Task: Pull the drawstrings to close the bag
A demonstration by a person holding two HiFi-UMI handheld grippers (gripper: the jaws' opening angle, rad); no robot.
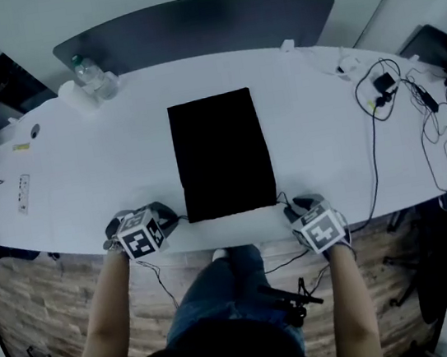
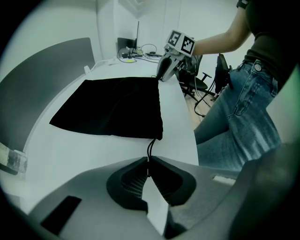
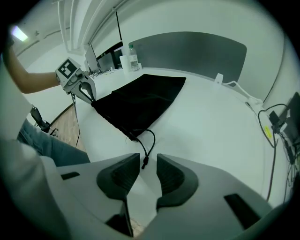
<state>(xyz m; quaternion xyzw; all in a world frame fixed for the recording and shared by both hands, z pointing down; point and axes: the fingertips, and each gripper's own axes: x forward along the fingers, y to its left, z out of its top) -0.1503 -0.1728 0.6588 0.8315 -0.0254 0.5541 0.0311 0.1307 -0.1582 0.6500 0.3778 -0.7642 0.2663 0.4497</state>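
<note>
The black bag (image 1: 221,153) lies flat on a white table (image 1: 81,170). At its near left corner the left gripper (image 2: 149,161) pinches a drawstring (image 2: 151,144). At its near right corner the right gripper (image 3: 148,159) gapes around the other cord (image 3: 153,140). Beyond the bag stand a bottle (image 1: 91,75) and a grey panel (image 1: 192,24), and cables (image 1: 426,114) lie to its right.

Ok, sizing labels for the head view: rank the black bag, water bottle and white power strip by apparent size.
Largest: black bag.
Then: water bottle.
Smallest: white power strip, though close to the bottle.
</note>
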